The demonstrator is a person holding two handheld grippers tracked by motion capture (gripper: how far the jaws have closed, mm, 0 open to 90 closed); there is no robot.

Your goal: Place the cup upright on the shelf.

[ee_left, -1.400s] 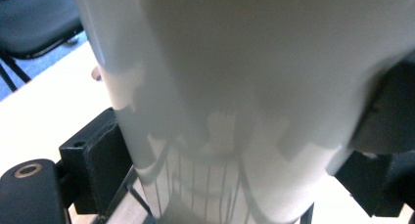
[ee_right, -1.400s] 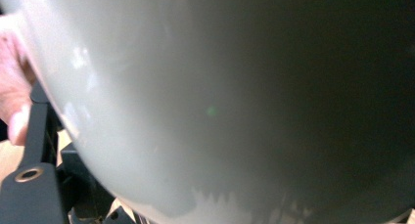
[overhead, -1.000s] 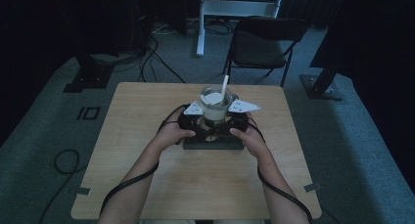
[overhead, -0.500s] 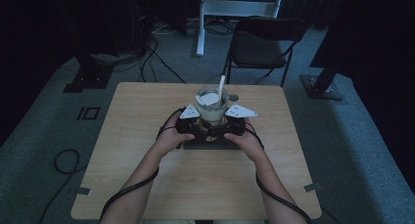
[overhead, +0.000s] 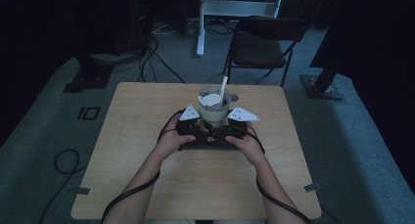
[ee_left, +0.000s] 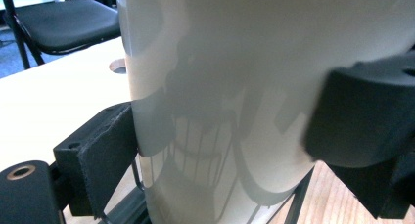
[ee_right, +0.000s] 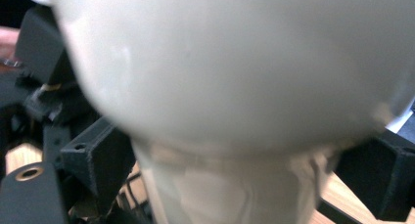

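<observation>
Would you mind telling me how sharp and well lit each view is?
High view: dim, dark surroundings, table evenly lit. Left gripper view: white container sharp enough to show reflections, near jaw blurred. Right gripper view: container's bulge too close, out of focus.

High view overhead, facing forward-down at table (overhead: pixel 147 116); both gripper views close-up, sharing white cup (ee_left: pixel 230 87).
</observation>
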